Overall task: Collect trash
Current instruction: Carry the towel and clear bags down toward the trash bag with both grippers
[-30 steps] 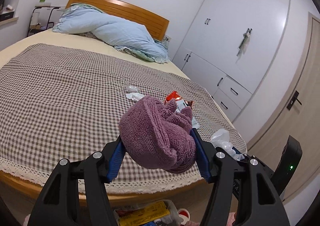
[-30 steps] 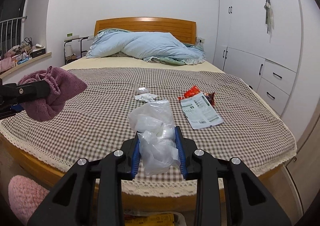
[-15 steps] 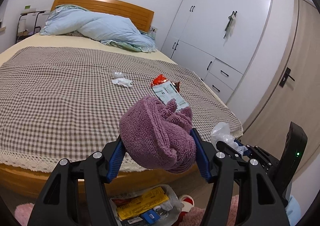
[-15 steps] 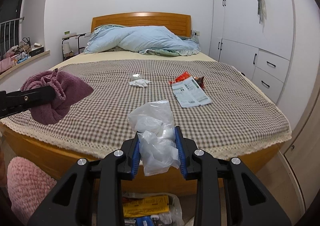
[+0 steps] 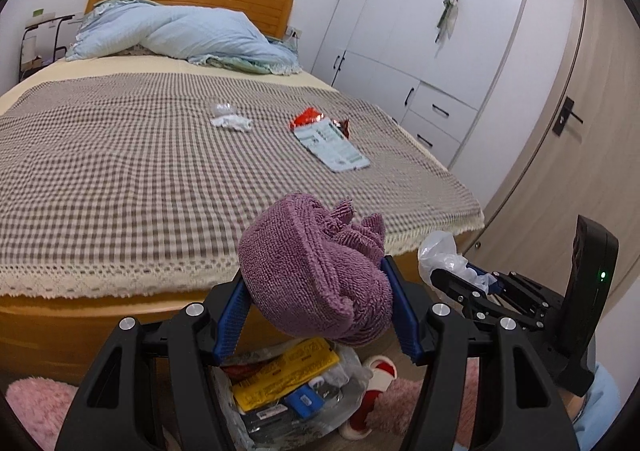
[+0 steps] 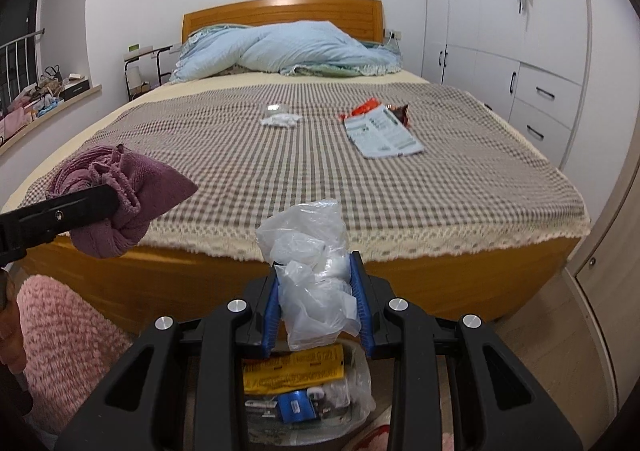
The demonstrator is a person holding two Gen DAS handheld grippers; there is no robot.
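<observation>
Left gripper: jaws partly apart, blue pads clamped on either side of a bunched purple cloth, which bulges above and below them. Right gripper: jaws set narrower, pinching a crumpled clear plastic bag; the bag's top puffs out above the pads, its tail hangs below. Both grippers held off the foot of the bed, tilted down, side by side, the left one visible at the left edge of the right wrist view. On the floor below them, close against the wooden bed frame, an open bin lined with clear plastic, already holding a yellow packet, a blue item and other wrappers. Both held things are above the bin, not in it. Trash on the checked blanket: a white tissue wad with a small clear scrap just behind it, a flat printed pouch, and a red wrapper touching the pouch's far end. Pink fuzzy rug on the floor to the left of the bin. Blue quilt heaped at the headboard. White wardrobe along the right wall.
</observation>
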